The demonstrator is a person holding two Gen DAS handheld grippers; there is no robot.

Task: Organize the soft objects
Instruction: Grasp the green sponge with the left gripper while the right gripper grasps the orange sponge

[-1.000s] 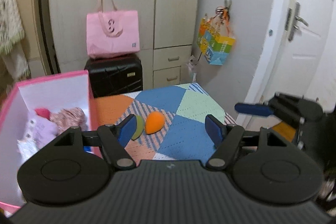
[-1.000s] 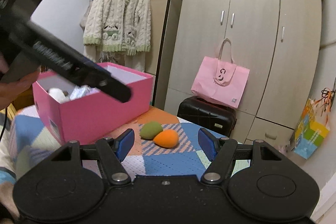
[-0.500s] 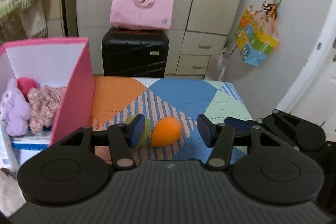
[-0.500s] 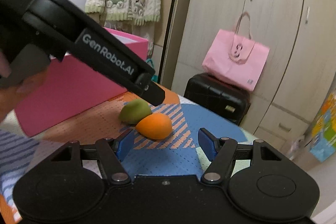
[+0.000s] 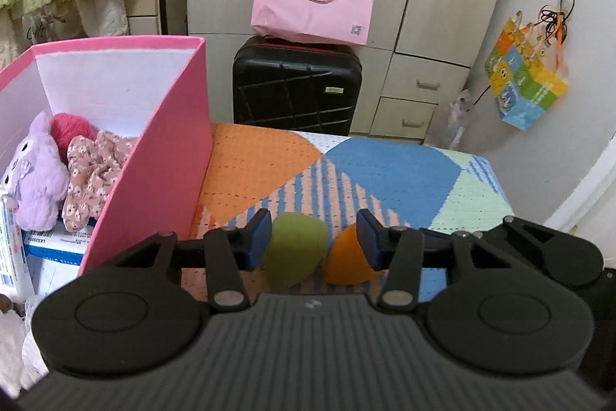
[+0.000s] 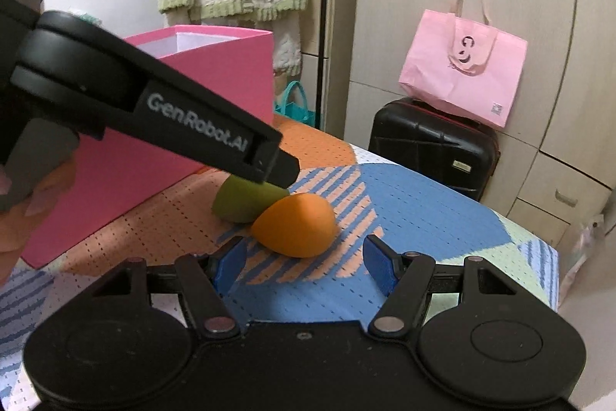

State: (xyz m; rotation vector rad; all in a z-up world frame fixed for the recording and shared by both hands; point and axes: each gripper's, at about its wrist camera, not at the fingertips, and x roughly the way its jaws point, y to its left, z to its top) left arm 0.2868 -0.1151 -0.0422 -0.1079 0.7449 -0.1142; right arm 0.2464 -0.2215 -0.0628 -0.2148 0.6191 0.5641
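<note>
The left tongs (image 5: 313, 241) are spread wide around the green teardrop-shaped foam sponge (image 5: 294, 249), which lies on the patchwork-covered surface (image 5: 404, 176) touching the orange teardrop sponge (image 6: 296, 224) at its 3 o'clock. Close gently so only the green one is pinched, then carry it to the pink cardboard box (image 5: 161, 156) at 9 o'clock. The right tongs (image 6: 304, 259), also spread, hold nothing. The left tongs' pad contact is hidden; possibly none yet.

Two sponges on the surface (image 5: 404, 180) — one green (image 5: 294, 247), one orange (image 6: 296, 224). One pink box (image 5: 161, 156) — inside, one purple plush (image 5: 36, 176), one floral cloth (image 5: 92, 176), one red ball (image 5: 69, 130).
</note>
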